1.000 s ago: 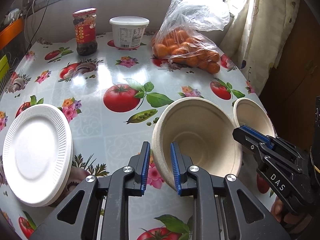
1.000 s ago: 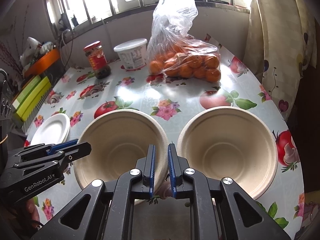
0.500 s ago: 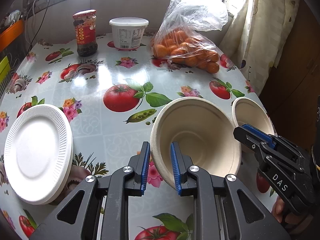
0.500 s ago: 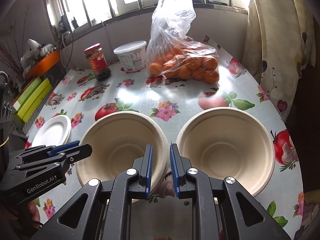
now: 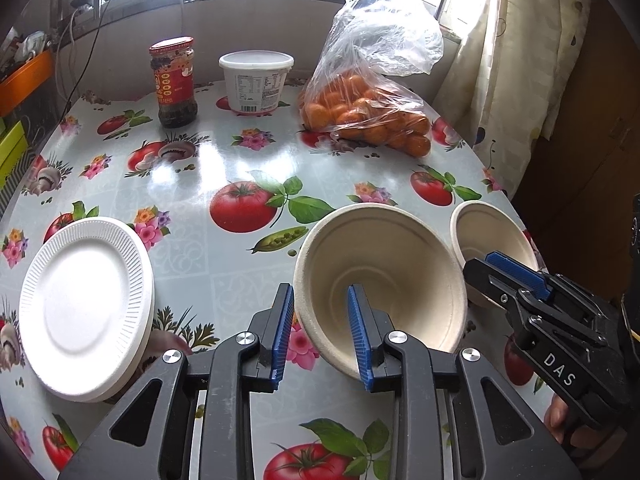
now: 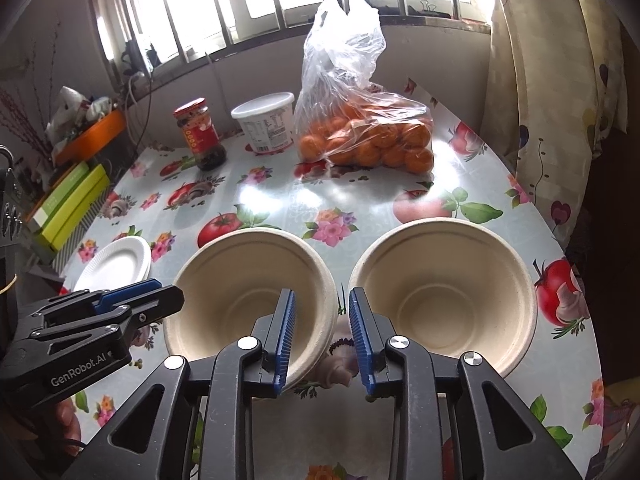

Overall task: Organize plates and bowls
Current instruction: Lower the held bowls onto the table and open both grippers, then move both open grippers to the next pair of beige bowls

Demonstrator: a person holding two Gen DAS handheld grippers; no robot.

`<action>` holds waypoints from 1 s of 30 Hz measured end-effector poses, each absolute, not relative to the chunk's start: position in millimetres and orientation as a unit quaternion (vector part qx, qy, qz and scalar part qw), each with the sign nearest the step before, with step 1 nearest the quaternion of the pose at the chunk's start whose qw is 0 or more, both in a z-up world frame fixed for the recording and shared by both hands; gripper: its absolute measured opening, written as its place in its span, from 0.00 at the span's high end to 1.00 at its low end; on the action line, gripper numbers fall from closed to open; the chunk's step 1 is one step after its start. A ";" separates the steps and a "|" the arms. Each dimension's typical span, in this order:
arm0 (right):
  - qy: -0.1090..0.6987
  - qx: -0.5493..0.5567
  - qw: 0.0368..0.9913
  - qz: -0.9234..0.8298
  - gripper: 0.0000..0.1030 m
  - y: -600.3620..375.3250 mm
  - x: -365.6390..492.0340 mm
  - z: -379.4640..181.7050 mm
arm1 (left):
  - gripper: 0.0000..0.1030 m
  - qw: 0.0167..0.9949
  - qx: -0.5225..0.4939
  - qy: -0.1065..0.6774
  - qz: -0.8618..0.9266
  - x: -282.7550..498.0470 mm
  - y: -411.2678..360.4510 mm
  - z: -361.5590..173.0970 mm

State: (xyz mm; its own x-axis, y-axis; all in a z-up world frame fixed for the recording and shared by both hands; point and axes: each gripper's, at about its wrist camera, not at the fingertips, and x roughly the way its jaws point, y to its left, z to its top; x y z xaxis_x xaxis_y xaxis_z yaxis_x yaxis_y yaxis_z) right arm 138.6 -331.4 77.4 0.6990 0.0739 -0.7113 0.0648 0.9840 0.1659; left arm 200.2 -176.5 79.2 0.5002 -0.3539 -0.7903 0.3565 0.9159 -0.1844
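Two beige paper bowls stand side by side on the table. The left bowl (image 5: 384, 280) (image 6: 248, 292) has its near-left rim between the jaws of my open left gripper (image 5: 320, 332). My right gripper (image 6: 322, 340) is open too, its jaws straddling the left bowl's right rim, with the right bowl (image 6: 444, 292) (image 5: 492, 240) just beside. A stack of white foam plates (image 5: 86, 304) (image 6: 116, 262) lies at the table's left edge.
A red-lidded jar (image 5: 173, 82), a white tub (image 5: 256, 80) and a plastic bag of oranges (image 5: 368, 116) stand at the back of the table (image 5: 224, 152). A curtain (image 5: 512, 60) hangs at the right. Green boxes (image 6: 68, 208) lie off the left edge.
Both grippers have opened wider. The left bowl, tilted and held at its rim before, now sits lower between the jaws. Both cameras have pulled back and up slightly.
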 end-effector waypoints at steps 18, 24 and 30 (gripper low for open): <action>0.361 0.100 0.927 -0.032 0.65 -365.7 108.8 95.3 | 0.64 0.861 0.008 0.443 -0.249 184.8 -211.2 94.0; 0.360 0.104 0.926 -0.049 0.61 -383.1 101.5 95.2 | 0.64 0.856 0.004 0.442 -0.267 184.1 -224.9 95.7; 0.360 0.113 0.923 -0.075 0.61 -409.1 96.3 94.3 | 0.64 0.851 0.012 0.445 -0.279 188.8 -243.5 94.5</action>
State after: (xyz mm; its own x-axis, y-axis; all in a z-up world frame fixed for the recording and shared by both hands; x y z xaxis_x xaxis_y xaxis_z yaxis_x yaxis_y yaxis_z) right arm 96.3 -409.1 94.3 0.7301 -0.0569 -0.6809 0.2201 0.9630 0.1555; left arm 188.8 -243.5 94.5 0.4480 -0.4646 -0.7638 0.4854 0.8439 -0.2286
